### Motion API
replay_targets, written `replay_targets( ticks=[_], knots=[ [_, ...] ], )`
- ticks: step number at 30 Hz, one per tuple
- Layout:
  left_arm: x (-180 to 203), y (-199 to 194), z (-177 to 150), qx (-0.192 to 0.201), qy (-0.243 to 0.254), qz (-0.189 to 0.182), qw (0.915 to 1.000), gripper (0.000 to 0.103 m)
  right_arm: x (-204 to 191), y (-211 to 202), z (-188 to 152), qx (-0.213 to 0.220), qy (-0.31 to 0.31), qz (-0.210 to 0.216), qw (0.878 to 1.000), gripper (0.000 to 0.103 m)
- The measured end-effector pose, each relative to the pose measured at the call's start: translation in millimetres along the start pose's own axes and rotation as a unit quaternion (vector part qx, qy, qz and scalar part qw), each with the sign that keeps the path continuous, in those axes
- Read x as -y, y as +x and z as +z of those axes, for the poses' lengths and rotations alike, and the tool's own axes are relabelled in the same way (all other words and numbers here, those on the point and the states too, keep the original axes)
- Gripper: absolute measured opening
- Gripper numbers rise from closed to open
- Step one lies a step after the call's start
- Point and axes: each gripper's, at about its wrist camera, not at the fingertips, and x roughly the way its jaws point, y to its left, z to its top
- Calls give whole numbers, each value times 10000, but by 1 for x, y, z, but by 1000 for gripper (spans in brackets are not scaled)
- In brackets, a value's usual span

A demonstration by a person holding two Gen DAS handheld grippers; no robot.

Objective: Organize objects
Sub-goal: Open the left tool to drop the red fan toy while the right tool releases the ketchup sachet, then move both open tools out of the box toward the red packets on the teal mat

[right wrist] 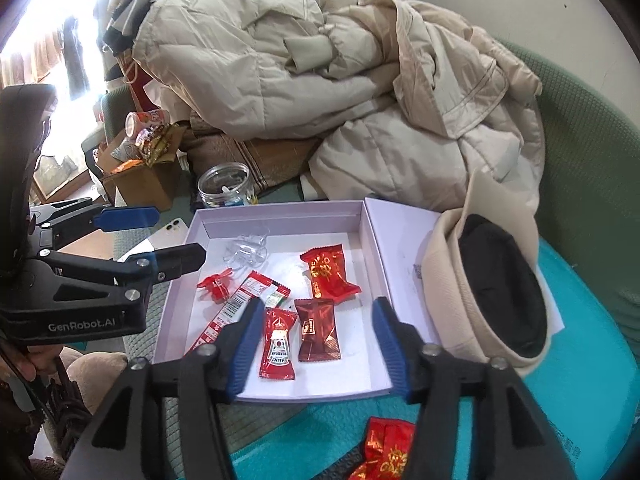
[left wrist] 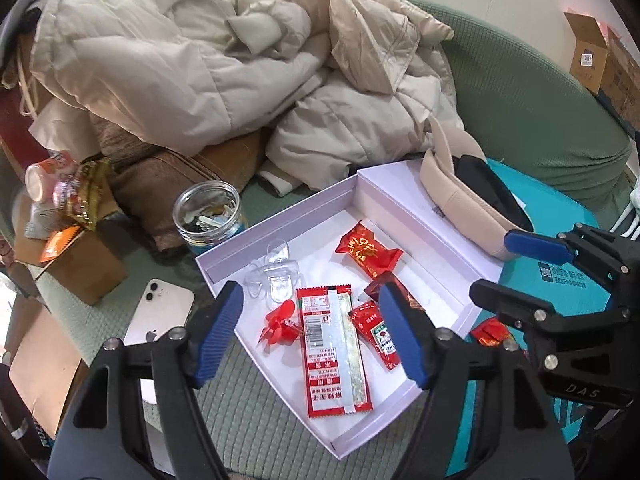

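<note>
White iPhone (left wrist: 158, 312) face down at 9 o'clock of left wrist view, Apple logo showing, on green quilted cushion (left wrist: 248, 412). Cardboard box (left wrist: 86, 268) of snack packs at 10 o'clock, print too blurred to read. Glass jar (left wrist: 208, 216) of small bits just beyond box corner.

Left gripper (left wrist: 316, 330) spread wide, nothing between blue pads, hovering over near end of white shallow box (left wrist: 440, 240). Right gripper (right wrist: 312, 344) likewise spread and empty, over box's near edge; left one's body reads "GenRobot.AI" at 9 o'clock of right wrist view, right one's body reads "DAS" in left view.

Box contents, left to right in right wrist view: red pinwheel-shaped piece (right wrist: 216, 284); clear plastic bits (right wrist: 246, 250) at 12 o'clock of it; long red-and-white sachet (right wrist: 240, 308) with barcode and Chinese print, not legible; Heinz ketchup packet (right wrist: 278, 346); dark red candy (right wrist: 318, 330); bright red candy (right wrist: 330, 276) with gold characters at 1 o'clock. All loose on box floor, not stacked.

Second red-gold candy (right wrist: 386, 452) outside box at 6 o'clock, on teal mat (right wrist: 580, 400). Beige cap (right wrist: 480, 280) with black lining at 3 o'clock, resting on box lid and mat. Cream puffer coat (right wrist: 320, 80) heaped at 12 o'clock on green sofa (right wrist: 580, 140). Cardboard carton (left wrist: 600, 64) with QR label at 2 o'clock of left view.
</note>
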Motion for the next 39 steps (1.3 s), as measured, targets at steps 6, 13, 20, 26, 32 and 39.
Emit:
replay_targets(
  ticks=[6,13,20,26,32,39],
  knots=[
    [2,-24,-5,121,32,37,9999,71,-5,-21,-3,172,-13,-101,9998,67],
    [7,-53,-12,394,36,246,9989,82,-8,-40,-9,341,-4,-226,9992,83],
    [11,-68,-24,460,-24,238,9987,84,-11,-59,-20,421,-32,-297,9987,89],
    [16,-73,-35,414,-38,203,9989,84,-14,-68,-29,396,-31,-308,9987,89],
    [24,-75,-47,323,34,136,9994,84,-15,-71,-40,324,-19,-275,9991,89],
    [32,-73,-56,267,24,58,9996,84,-12,-75,-54,233,17,-280,9993,89]
  ],
)
